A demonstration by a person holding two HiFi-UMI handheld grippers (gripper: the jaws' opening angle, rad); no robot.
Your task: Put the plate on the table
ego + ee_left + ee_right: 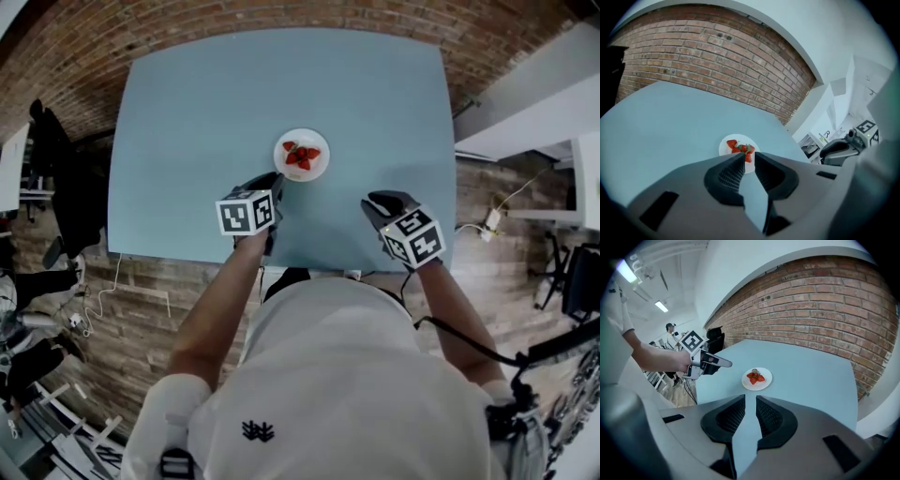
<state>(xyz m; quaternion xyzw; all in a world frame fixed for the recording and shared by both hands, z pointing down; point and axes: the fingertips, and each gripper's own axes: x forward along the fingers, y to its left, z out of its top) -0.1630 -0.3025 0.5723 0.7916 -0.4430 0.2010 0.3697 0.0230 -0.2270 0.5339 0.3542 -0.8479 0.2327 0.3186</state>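
Note:
A small white plate (318,170) holding several red strawberries (302,156) rests on the light blue table (187,112), a little past its middle. My left gripper (273,178) sits just short of the plate's near-left rim, not touching it; its jaws stand almost together with nothing between them. In the left gripper view the plate (725,147) shows right beyond the left gripper (749,155). My right gripper (373,202) hovers further right near the front edge, jaws likewise together and empty. The right gripper view shows the plate (750,385) well ahead of the right gripper (750,398).
A brick wall (693,51) rises behind the table's far edge. White shelving (534,94) stands to the right. A dark chair (56,178) and cables lie at the left on the brick-pattern floor. A person (671,336) stands far off in the room.

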